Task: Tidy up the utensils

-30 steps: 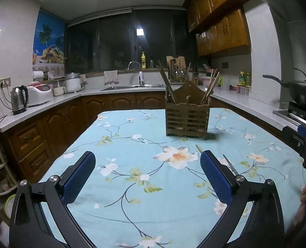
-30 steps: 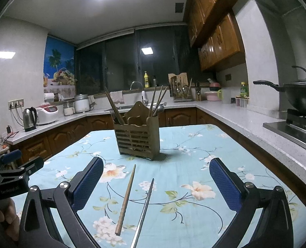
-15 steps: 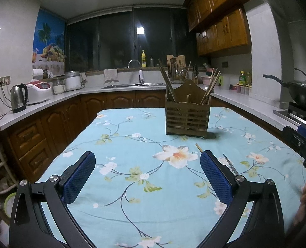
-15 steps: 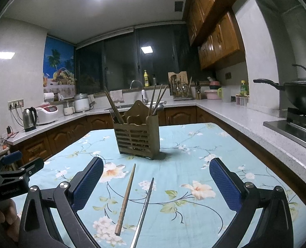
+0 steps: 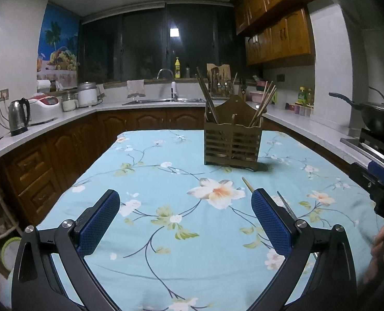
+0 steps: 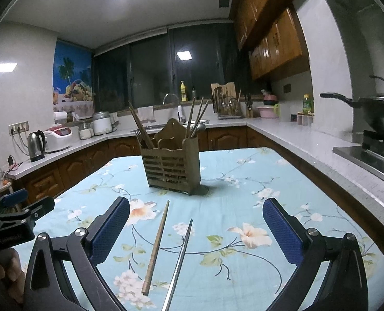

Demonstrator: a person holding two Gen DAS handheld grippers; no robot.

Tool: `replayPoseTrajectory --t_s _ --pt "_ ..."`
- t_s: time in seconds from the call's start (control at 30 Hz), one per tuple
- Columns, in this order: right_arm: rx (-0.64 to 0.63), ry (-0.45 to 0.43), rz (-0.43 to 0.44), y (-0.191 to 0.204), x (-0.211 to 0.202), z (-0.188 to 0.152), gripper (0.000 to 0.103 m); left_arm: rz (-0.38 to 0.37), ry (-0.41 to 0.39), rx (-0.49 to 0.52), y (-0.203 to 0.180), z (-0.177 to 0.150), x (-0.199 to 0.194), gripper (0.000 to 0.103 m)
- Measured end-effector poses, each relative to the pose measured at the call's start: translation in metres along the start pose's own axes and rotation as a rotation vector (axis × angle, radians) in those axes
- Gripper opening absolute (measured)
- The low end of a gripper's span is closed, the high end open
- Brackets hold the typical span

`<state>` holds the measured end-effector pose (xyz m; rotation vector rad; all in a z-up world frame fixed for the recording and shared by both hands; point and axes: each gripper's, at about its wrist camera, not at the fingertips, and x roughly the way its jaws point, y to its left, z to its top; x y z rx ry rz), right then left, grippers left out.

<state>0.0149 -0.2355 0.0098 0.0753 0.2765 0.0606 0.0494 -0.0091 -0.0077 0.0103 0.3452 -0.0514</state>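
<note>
You are holding two grippers, one in each hand, and both are hovering above the table with their jaws spread wide and nothing between them. The left gripper (image 5: 185,217) and the right gripper (image 6: 195,229) each carry two blue fingers with a fine mesh texture on black metal arms.

Two loose utensils are lying on the table between the right gripper's fingers, side by side and pointing toward the holder. One is a wooden chopstick (image 6: 156,246), brown, tapered, with ridges near its thick end. The other is a metal chopstick (image 6: 179,261), thin, grey and shiny, just to the right of the wooden one.

One utensil holder (image 6: 170,166) is standing upright near the middle of the table, beyond the loose pair. It is a brown slatted wooden box with a peaked back panel. Several chopsticks are leaning out of its left and right sides; you cannot count them exactly.

The table is wearing a tablecloth (image 5: 166,207) of pale blue fabric printed with white and peach flowers on dark branching stems.

Around you is a dim kitchen with brown wooden cabinets, pale countertops, one steel kettle (image 5: 18,116) on the left counter, and one black wok (image 6: 373,114) on the right.
</note>
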Motion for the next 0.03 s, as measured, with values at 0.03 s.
replayPoseTrajectory --t_s 0.03 --pt "0.002 0.005 0.002 -0.001 0.0013 -0.0004 0.103 -0.003 0.003 0.001 0.0 0.0 0.0005 0.103"
